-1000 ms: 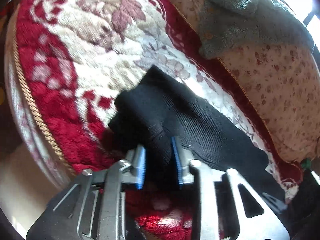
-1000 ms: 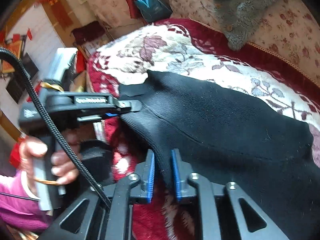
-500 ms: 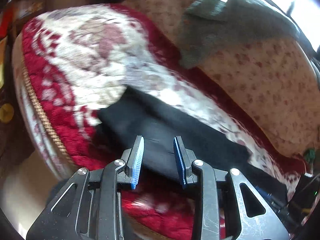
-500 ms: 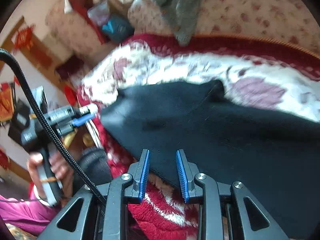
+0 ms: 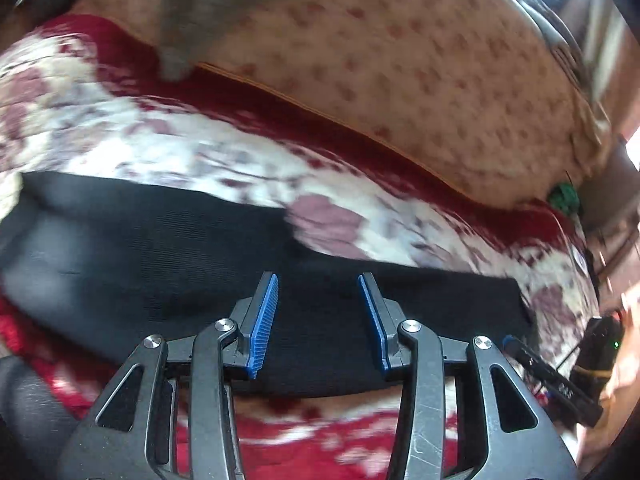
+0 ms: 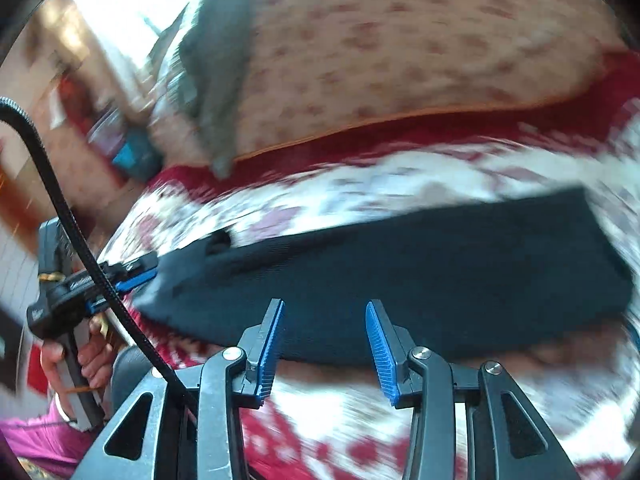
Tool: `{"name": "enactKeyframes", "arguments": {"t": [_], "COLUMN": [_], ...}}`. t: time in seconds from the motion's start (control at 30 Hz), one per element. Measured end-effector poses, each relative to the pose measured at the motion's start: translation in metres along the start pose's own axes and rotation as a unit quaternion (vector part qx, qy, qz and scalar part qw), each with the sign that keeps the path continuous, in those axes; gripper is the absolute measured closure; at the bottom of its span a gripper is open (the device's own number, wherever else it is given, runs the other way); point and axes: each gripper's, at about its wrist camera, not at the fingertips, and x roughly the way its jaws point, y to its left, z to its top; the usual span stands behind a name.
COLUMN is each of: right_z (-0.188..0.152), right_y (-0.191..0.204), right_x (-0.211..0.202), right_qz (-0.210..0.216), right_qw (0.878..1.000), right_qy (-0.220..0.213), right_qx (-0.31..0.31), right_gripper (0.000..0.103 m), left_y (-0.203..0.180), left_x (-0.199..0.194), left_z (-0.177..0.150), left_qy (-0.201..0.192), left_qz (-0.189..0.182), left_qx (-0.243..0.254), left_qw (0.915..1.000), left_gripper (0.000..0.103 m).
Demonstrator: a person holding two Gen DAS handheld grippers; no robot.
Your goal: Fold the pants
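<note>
The black pants point(image 5: 168, 256) lie flat as a long strip on the red and white floral sofa cover point(image 5: 120, 140). They also show in the right wrist view point(image 6: 420, 276). My left gripper point(image 5: 318, 316) is open and empty, its blue pads over the near edge of the pants. My right gripper point(image 6: 324, 340) is open and empty at the near edge of the pants. The left gripper also shows in the right wrist view point(image 6: 120, 280) at the left end of the pants, and the right gripper shows at the right edge of the left wrist view point(image 5: 552, 376).
A cream floral sofa back point(image 5: 400, 80) rises behind the seat, with a grey fleece garment point(image 5: 200, 12) draped on it. A black cable point(image 6: 80, 240) crosses the left of the right wrist view. Both views are motion blurred.
Both grippers have let go of the black pants and opened wide. The pants now lie flat on the sofa. Both views have swung toward the sofa back.
</note>
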Motion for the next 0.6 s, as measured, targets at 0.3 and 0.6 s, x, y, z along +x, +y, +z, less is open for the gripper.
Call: {"name": "enactKeyframes", "arguments": {"t": [0.3,0.6], "right_z": [-0.011,-0.010], "right_y": [-0.071,-0.107], "right_x": [-0.043,-0.034], "right_qz": [-0.009,0.019], "right_qw": [0.993,0.980], "right_qy": [-0.012,-0.028], "right_qx": [0.116,0.198], "right_gripper": [0.062,0.059], "left_y": [-0.082,-0.149], "left_x": [0.045,0.102], "left_z": [-0.005,0.009], "left_qy": [0.049,0.109], "left_qz": [-0.063,-0.129], "left_qx": [0.069,0.188], "left_qw": [0.9944,0.9675], "left_gripper": [0.059,0.051]}}
